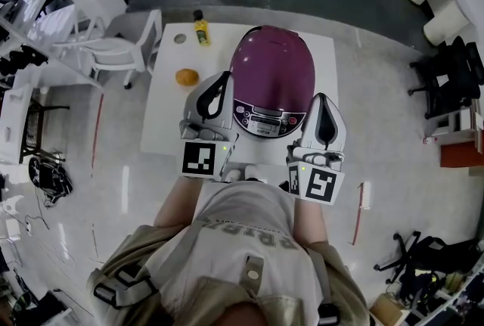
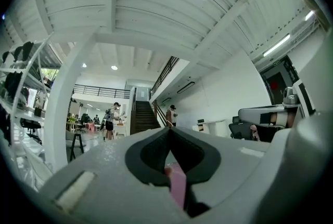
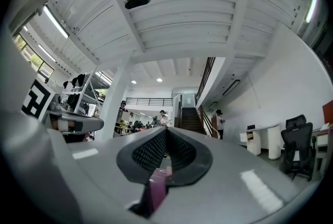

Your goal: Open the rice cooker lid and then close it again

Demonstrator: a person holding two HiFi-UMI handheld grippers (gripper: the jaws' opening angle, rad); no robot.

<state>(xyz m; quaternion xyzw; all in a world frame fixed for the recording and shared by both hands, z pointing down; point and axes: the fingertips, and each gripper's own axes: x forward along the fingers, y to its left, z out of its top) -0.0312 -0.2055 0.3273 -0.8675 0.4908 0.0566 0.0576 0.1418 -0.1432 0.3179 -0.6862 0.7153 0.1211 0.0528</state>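
The purple rice cooker (image 1: 272, 90) sits mid-table (image 1: 162, 131), lid (image 1: 274, 52) down, control panel (image 1: 265, 122) facing near, apparently for easy reach, flanked by left gripper (image 1: 224, 78) and right gripper (image 1: 322, 99), jaws together, empty.

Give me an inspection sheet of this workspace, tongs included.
Surface: white table, rectangular.
Job's things: purple rice cooker, lid closed, right of the table's middle.
Clutter: orange, yellow bottle and small round disc, left of the cooker.
Tongs: left tongs and right tongs both shut, empty, either side of the cooker's front.
Cables: dark tangle on the floor at left, possibly cables.
Surroundings: white plastic chair, black office chair.
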